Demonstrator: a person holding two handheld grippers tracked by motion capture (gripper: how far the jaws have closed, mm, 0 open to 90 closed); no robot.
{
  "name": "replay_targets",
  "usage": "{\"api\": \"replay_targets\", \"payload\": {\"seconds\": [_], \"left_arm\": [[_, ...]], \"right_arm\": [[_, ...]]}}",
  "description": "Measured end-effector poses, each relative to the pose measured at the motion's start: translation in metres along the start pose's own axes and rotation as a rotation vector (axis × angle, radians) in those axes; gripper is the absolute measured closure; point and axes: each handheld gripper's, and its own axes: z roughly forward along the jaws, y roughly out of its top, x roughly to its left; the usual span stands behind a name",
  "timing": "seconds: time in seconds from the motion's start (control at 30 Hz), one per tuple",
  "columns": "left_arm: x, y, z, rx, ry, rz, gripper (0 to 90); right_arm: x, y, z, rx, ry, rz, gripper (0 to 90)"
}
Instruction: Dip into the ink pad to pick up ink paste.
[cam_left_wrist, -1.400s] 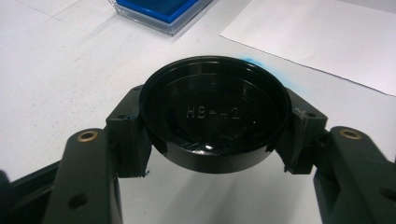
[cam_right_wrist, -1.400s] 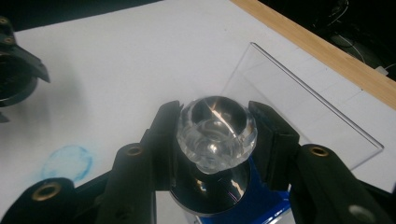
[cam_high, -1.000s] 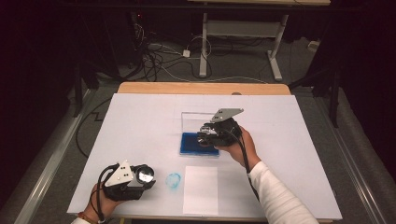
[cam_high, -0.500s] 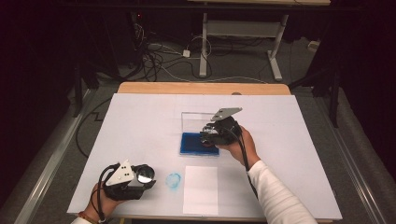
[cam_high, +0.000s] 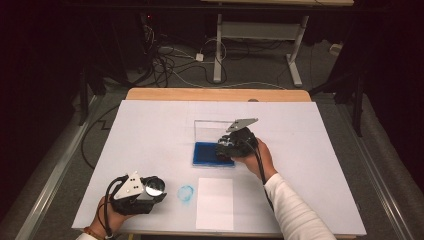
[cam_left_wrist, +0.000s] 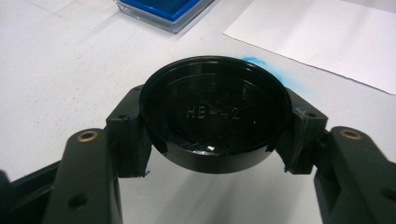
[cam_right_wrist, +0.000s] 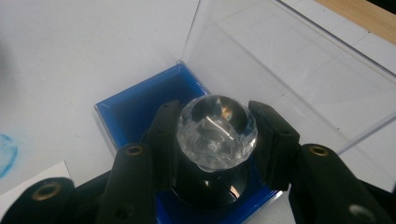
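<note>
Gripping a faceted clear stamp knob, the right hand-held gripper has its black jaws clamped on the knob's two sides; the knob is glassy, rounded, cut in small flat faces, and sits on a dark round base. It hangs over the blue ink pad, a flat square of deep blue set in a shallow clear plastic tray. The tray's hinged lid stands open on the far side, thin and transparent. In the high view this pad lies near the middle of the white surface, the right hand-held gripper at its right edge.

Left hand-held gripper: jaws closed on a round black cap, glossy moulded plastic, shallow, with raised letters inside (they read roughly HB-42). It is held low at the near left of the surface.

Just right of it, a smudged pale-blue ring print on the surface. Beside that, a plain white paper sheet, rectangular, matte, lying flat near the front edge.
</note>
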Motion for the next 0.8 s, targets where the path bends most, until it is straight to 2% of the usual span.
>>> {"api": "replay_targets", "payload": {"seconds": [0.2,0.4,0.8], "left_arm": [[0.0,0.0,0.0,0.006,-0.003,0.002,36.1],[-0.001,0.001,0.001,0.008,-0.005,0.004,36.1],[-0.001,0.001,0.002,0.013,-0.009,0.012,36.1]], "right_arm": [[-0.001,-0.009,-0.001,-0.036,0.018,0.03,56.6],[-0.002,-0.012,0.0,-0.047,0.033,0.063,56.8],[0.003,-0.01,0.0,-0.037,0.016,0.041,56.9]]}}
